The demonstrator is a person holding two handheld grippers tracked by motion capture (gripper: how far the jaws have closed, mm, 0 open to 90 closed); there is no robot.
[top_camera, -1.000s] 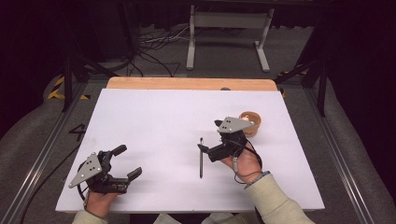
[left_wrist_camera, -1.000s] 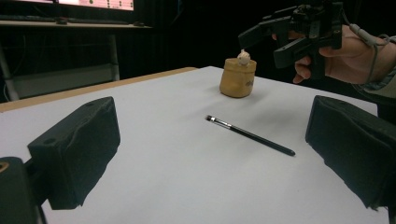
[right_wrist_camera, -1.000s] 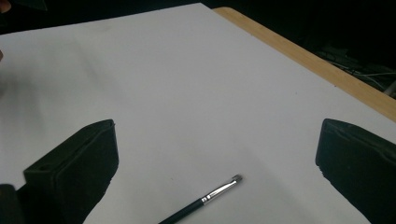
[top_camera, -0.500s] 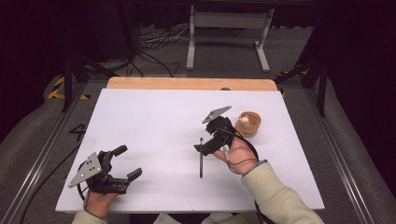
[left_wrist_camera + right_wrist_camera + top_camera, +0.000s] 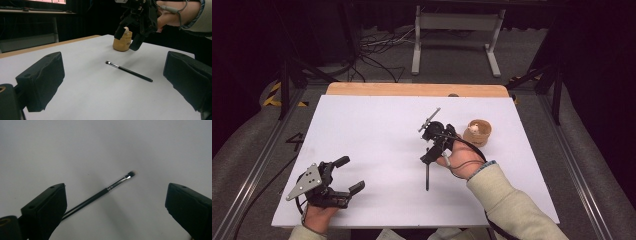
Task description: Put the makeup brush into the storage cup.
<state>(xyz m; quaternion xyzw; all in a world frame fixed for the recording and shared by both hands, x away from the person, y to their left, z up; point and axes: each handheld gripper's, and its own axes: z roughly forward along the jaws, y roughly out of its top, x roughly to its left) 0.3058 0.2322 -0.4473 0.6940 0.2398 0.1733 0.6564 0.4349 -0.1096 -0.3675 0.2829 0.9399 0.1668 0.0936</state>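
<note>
Since a second ago the right gripper (image 5: 428, 150) has swung away from the small tan wooden cup (image 5: 477, 132) and tipped downward over the thin black brush with a silver ferrule (image 5: 427, 175), its jaws spread wide and holding nothing. That brush lies flat on the white table sheet (image 5: 372, 130), its bristle end beneath the spread jaws. Near the table's front left corner, the left gripper (image 5: 345, 174) rests wide open and empty.

Brush (image 5: 100, 193) handle behind left pad
</note>
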